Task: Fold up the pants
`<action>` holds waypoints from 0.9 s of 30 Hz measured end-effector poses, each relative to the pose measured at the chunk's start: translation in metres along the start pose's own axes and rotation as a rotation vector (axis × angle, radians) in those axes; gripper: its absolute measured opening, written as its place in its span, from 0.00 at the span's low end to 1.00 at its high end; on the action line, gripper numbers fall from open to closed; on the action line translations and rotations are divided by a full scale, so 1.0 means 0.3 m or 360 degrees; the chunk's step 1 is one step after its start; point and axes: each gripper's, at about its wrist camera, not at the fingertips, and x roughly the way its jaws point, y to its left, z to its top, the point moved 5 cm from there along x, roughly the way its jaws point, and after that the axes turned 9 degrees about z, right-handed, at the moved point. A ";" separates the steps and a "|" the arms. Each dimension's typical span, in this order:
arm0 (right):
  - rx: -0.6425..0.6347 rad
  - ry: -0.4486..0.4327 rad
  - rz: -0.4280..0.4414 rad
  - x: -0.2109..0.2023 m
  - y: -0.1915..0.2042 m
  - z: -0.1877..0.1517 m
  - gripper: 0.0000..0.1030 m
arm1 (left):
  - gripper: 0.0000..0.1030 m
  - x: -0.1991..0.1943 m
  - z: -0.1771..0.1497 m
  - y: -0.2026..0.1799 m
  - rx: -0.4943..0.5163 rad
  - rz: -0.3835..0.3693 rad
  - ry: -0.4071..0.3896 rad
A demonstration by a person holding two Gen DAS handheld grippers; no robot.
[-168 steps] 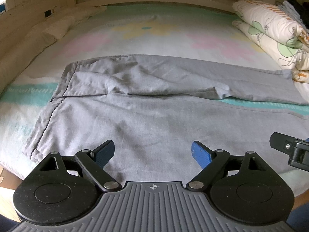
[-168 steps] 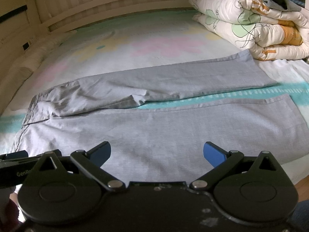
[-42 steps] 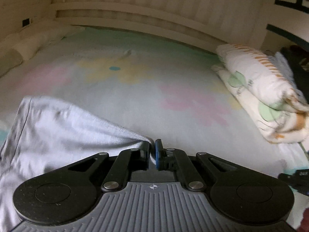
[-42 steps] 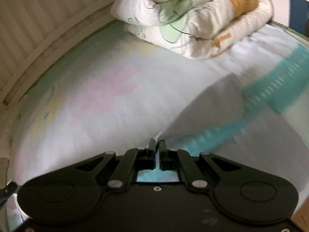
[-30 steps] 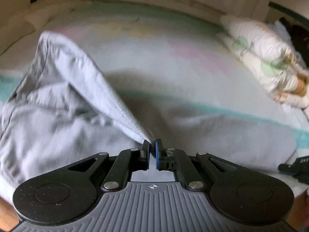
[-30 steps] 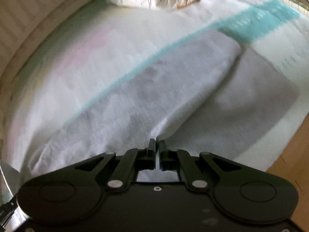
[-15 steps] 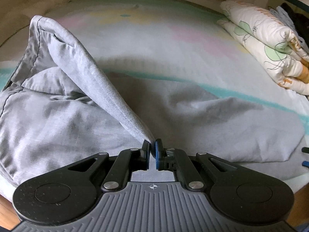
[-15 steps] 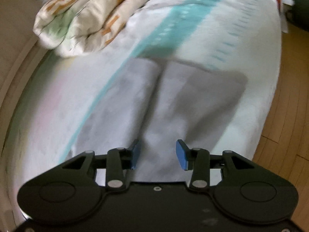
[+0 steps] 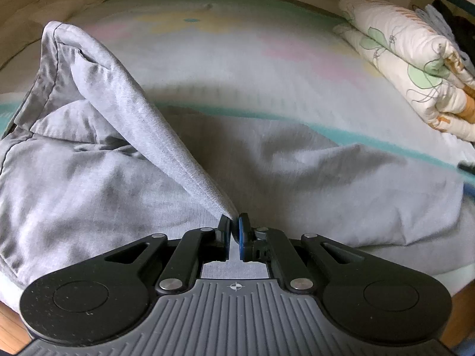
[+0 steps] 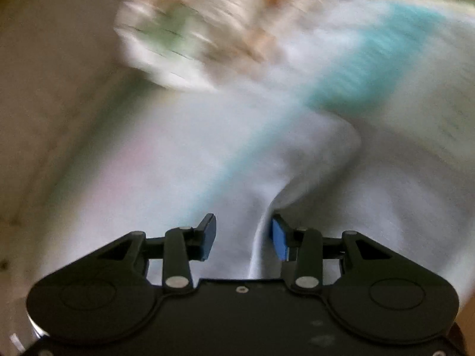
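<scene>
Grey pants [image 9: 98, 190] lie on the bed, one leg folded over the other. My left gripper [image 9: 233, 225] is shut on the waistband edge, which rises from the pads in a taut ridge toward the far-left corner. In the blurred right wrist view my right gripper [image 10: 242, 234] stands open over the leg end of the pants [image 10: 311, 178]. A cloth ridge runs up between its jaws near the right pad [image 10: 279, 238]; neither pad presses on it. A sliver of the right gripper [image 9: 467, 167] shows at the left wrist view's right edge.
A folded floral quilt [image 9: 415, 62] is stacked at the far right of the bed. The pastel sheet with a teal stripe [image 9: 371, 141] stretches behind the pants to a slatted headboard. The bed's near edge and wooden floor [image 9: 463, 311] lie at the lower right.
My right gripper let go of the leg end, its jaws parted, and it swung sideways. The left gripper kept its grip on the waistband and stayed nearly still.
</scene>
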 end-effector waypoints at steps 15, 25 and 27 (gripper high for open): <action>0.0491 0.0372 0.0041 -0.105 -0.118 -0.169 0.47 | 0.05 0.000 0.019 0.004 -0.0036 -0.0036 0.0003; 0.0487 0.0312 0.0187 -0.067 -0.062 -0.193 0.49 | 0.05 -0.009 0.020 0.002 -0.0042 -0.0038 0.0004; 0.0503 0.0204 0.0214 -0.071 -0.073 -0.157 0.49 | 0.05 -0.008 0.019 0.001 -0.0041 -0.0036 0.0006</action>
